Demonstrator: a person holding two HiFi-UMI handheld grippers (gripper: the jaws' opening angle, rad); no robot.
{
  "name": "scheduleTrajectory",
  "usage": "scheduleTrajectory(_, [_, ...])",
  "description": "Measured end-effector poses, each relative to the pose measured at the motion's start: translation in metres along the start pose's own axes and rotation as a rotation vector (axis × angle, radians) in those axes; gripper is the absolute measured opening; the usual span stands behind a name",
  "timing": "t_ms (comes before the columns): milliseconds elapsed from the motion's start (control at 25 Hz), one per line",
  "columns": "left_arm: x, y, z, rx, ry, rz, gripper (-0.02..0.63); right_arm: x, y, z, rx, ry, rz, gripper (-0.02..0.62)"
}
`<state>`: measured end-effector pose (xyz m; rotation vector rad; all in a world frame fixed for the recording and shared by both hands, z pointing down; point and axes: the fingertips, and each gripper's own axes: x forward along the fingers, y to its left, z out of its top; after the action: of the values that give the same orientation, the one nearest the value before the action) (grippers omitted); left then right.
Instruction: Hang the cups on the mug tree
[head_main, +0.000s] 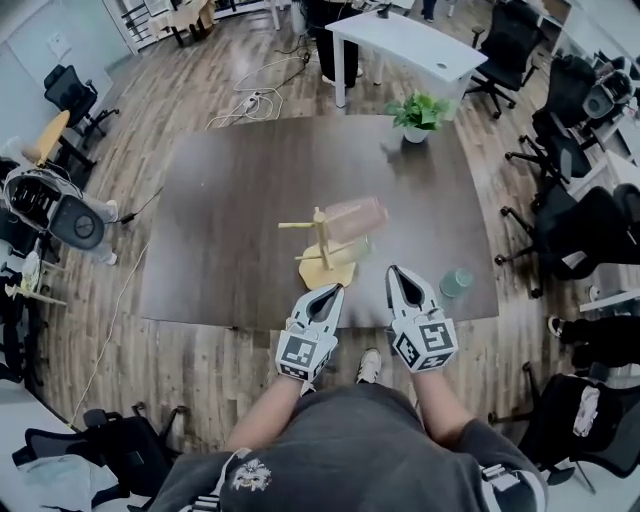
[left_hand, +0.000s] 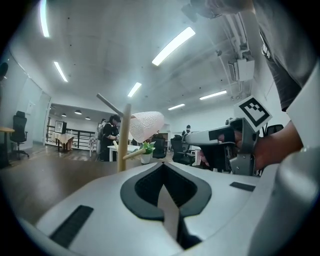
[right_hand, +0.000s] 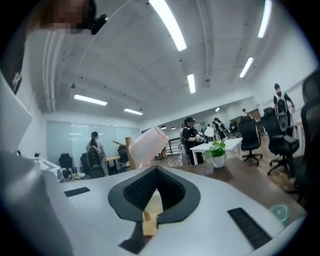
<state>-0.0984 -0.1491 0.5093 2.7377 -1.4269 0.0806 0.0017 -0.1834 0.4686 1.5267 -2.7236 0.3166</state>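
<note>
Pink cup (head_main: 356, 218) already on the mug tree (head_main: 321, 243), tilted on an upper peg, near the middle of the dark table (head_main: 230, 200) in the head view. Second cup, pale green (head_main: 456, 282), upright near the table's right front corner, well apart from the tree, not yet hung. Left tongs (head_main: 331, 293) and right tongs (head_main: 399, 274) side by side at the near edge, just short of the tree's base, both pinched to a point, nothing carried. Potted plant (head_main: 418, 114) at the far edge. Step in hand, by judgement: between cups, one done and one to fetch. Next move, likely: swing the right tongs to the green cup, spread them, grip it, then tip it to hook over a free peg. In the left gripper view: jaws pressed together and empty, mug tree and pink cup ahead, right tongs alongside. In the right gripper view: jaws closed tight, nothing gripped, only a sliver of pale wood colour in the slit, unclear whether tree base beyond or part of the tool; pink cup above the jaws, green cup low at right. No brand, label or legible writing anywhere, only black-and-white square markers on the cubes (head_main: 303, 352) and an unreadable print on the shirt (head_main: 250, 474).
</note>
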Motion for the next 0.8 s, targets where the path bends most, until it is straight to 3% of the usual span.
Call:
scheduleTrajectory(120, [0.003,-0.006,0.001,-0.004,-0.01,-0.019,0.006,-0.007,0.015,-0.004,-0.222,0.004,-0.007,0.025])
scheduleTrajectory(320, [0.007,-0.015,0.005,0.028,-0.01,-0.039,0.006,-0.012,0.024,-0.013,-0.327,0.019,-0.011,0.026])
scheduleTrajectory(440, [0.009,-0.026,0.004,0.071,-0.008,-0.077,0.006,-0.013,0.032,-0.016,-0.45,0.031,-0.02,0.026])
scheduleTrajectory(800, [0.029,-0.056,0.006,0.089,-0.018,-0.148,0.006,-0.034,-0.007,-0.022,-0.38,0.041,-0.101,0.026])
